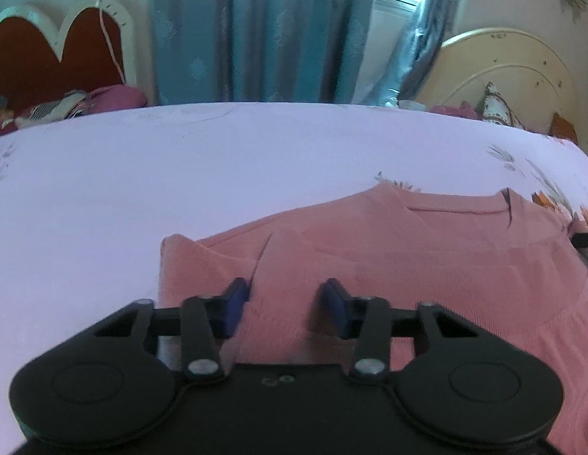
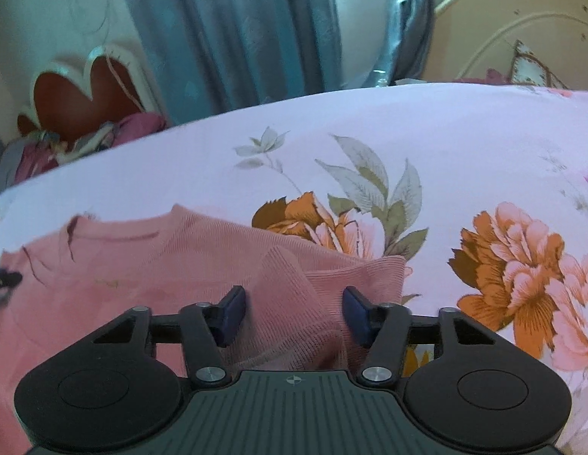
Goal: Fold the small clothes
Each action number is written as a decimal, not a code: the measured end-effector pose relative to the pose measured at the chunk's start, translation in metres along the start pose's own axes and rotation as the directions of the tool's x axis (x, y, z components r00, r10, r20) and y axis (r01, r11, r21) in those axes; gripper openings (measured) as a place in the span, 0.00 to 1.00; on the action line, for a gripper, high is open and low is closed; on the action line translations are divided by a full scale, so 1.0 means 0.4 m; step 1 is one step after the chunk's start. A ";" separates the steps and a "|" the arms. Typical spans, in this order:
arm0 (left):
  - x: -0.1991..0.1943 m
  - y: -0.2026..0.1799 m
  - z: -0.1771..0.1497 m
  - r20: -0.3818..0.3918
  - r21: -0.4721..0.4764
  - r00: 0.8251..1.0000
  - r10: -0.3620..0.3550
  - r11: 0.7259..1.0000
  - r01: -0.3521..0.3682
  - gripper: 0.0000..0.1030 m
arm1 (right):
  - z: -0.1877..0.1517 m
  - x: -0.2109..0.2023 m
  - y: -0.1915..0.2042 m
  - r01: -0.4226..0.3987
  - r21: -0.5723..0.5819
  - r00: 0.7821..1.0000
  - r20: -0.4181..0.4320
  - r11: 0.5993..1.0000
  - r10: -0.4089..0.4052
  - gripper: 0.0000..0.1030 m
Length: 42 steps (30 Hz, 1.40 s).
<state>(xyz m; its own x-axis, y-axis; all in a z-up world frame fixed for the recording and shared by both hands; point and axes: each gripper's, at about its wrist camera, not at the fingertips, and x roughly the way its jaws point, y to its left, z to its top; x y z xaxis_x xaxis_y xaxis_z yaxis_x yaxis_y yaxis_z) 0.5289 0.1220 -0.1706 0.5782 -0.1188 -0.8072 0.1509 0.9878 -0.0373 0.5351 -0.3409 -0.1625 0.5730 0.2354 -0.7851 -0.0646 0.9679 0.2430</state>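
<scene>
A small pink knit top [image 1: 426, 250] lies flat on the bed, neckline toward the far side. In the left wrist view my left gripper [image 1: 286, 295] is open, its blue pads over the top's left part with a folded-in sleeve between them. In the right wrist view the same top [image 2: 123, 273] fills the lower left, and my right gripper [image 2: 294, 303] is open, its jaws on either side of a raised fold of the top's right sleeve. The tip of the left gripper shows at the left edge [image 2: 3, 278].
The bed has a pale lilac sheet [image 2: 464, 144] printed with orange and pink flowers. A heart-shaped red headboard [image 1: 55, 57] with pillows stands at the far left, teal curtains [image 1: 256, 30] behind, and a cream headboard [image 1: 514, 72] at the far right.
</scene>
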 end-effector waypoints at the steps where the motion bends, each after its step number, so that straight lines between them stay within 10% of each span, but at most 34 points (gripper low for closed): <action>1: -0.004 -0.002 0.000 0.007 0.008 1.000 -0.001 1.000 0.001 0.17 | 0.000 -0.001 -0.002 -0.009 -0.008 1.000 0.001 1.000 0.009 0.22; 13: -0.108 0.016 0.030 0.279 -0.100 0.954 0.105 0.992 -0.080 0.10 | 0.044 -0.089 -0.035 -0.020 0.121 0.971 0.240 0.992 -0.010 0.08; 28: 0.026 0.006 0.007 0.170 -0.074 0.949 0.264 0.964 -0.255 0.12 | 0.029 0.068 -0.030 0.211 0.116 0.968 0.112 0.971 -0.224 0.08; 33: 0.008 -0.006 0.009 0.177 -0.028 0.946 0.273 0.962 -0.273 0.27 | 0.030 0.033 -0.053 0.195 0.138 0.966 0.145 0.971 -0.214 0.09; 37: -0.024 -0.005 0.005 0.198 -0.025 0.950 0.243 0.970 -0.243 0.74 | 0.031 -0.019 -0.048 0.151 0.120 0.971 0.166 0.981 -0.170 0.09; 40: -0.063 -0.013 -0.006 0.237 -0.007 0.940 0.244 0.968 -0.250 0.77 | 0.022 -0.046 -0.046 0.118 0.127 0.978 0.156 0.985 -0.138 0.54; 42: -0.085 -0.016 -0.012 0.244 -0.008 0.942 0.228 0.972 -0.233 0.77 | 0.014 -0.055 -0.036 0.102 0.103 0.981 0.152 0.989 -0.117 0.62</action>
<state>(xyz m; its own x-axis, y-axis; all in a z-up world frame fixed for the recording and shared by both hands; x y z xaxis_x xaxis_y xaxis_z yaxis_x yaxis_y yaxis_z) 0.5043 0.1203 -0.1456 0.7754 0.0887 -0.6252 0.0053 0.9891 0.1470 0.5278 -0.3606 -0.1455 0.6941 0.1038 -0.7124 0.0792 0.9725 0.2189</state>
